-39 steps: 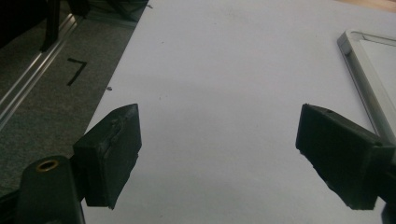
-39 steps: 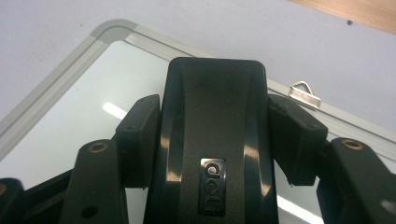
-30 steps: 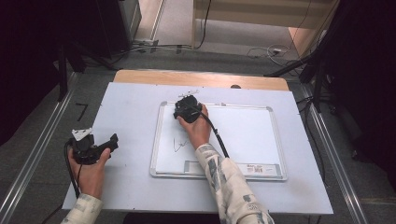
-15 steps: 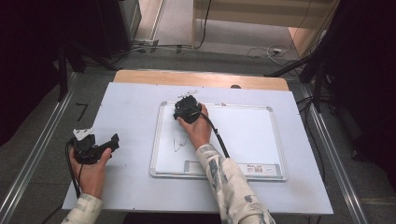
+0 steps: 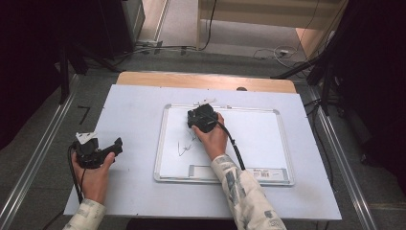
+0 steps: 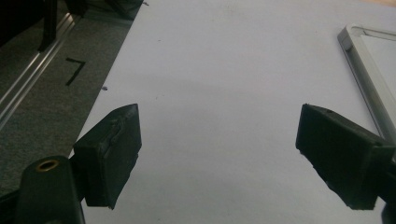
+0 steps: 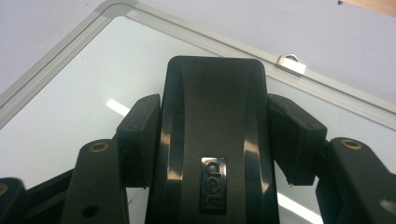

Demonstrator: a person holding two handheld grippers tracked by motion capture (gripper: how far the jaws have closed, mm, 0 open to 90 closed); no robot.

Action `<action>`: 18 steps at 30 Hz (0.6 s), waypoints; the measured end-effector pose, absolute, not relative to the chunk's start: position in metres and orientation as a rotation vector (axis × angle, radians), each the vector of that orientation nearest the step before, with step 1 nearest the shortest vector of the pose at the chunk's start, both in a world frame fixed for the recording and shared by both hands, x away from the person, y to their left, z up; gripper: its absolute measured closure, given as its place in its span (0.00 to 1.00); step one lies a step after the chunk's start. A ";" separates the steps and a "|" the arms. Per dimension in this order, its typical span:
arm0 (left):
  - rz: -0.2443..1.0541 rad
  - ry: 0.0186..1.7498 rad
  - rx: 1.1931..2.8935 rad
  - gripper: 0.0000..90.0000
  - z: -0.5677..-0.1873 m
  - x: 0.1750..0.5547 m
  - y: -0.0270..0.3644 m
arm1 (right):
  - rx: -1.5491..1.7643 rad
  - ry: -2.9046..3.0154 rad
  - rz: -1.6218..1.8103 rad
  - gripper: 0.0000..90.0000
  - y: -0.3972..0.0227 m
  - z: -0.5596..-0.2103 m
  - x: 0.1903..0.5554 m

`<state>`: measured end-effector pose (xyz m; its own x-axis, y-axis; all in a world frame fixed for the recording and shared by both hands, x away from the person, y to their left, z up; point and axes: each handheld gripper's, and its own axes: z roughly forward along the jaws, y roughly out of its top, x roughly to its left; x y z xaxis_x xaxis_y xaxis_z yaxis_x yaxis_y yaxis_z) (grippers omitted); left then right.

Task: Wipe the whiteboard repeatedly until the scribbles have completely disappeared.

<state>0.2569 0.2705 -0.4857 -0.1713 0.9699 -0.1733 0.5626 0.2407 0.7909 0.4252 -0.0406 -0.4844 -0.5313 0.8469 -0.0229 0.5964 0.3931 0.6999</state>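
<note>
Eraser (image 7: 212,140) sits clamped between my right gripper (image 5: 203,118) pads, flat on the whiteboard (image 5: 258,139) near its far-left corner. Ink marks (image 5: 186,146) lie just nearer me and slightly left, so I'd drag that way. My left gripper (image 5: 95,152) hangs open over the table (image 5: 134,110), well apart.

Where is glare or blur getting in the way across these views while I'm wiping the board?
Right gripper view: bright light streaks glare on the whiteboard and shine on the glossy black eraser. Left gripper view: the left gripper looks soft up close and the table is evenly lit. High view: room edges are dark; the ink marks are small and fuzzy.
</note>
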 end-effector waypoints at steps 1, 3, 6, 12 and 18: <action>0.761 1.832 1.405 0.17 -0.485 0.257 0.270 | 1.239 2.284 0.911 0.42 -0.041 -0.484 0.423; 0.762 1.832 1.405 0.17 -0.485 0.257 0.269 | 1.238 2.286 0.911 0.42 -0.042 -0.484 0.419; 0.762 1.830 1.408 0.17 -0.486 0.258 0.269 | 1.241 2.284 0.919 0.42 -0.042 -0.485 0.414; 0.754 1.830 1.415 0.17 -0.486 0.258 0.268 | 1.232 2.296 0.918 0.42 -0.037 -0.485 0.406; 0.751 1.828 1.409 0.17 -0.486 0.259 0.268 | 1.224 2.305 0.918 0.41 -0.028 -0.485 0.397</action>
<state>0.2589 0.2676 -0.4859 -0.1636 0.9703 -0.1784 0.5646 0.2404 0.7896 0.3966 -0.0284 -0.4851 -0.5526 0.8332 -0.0212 0.5903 0.4092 0.6958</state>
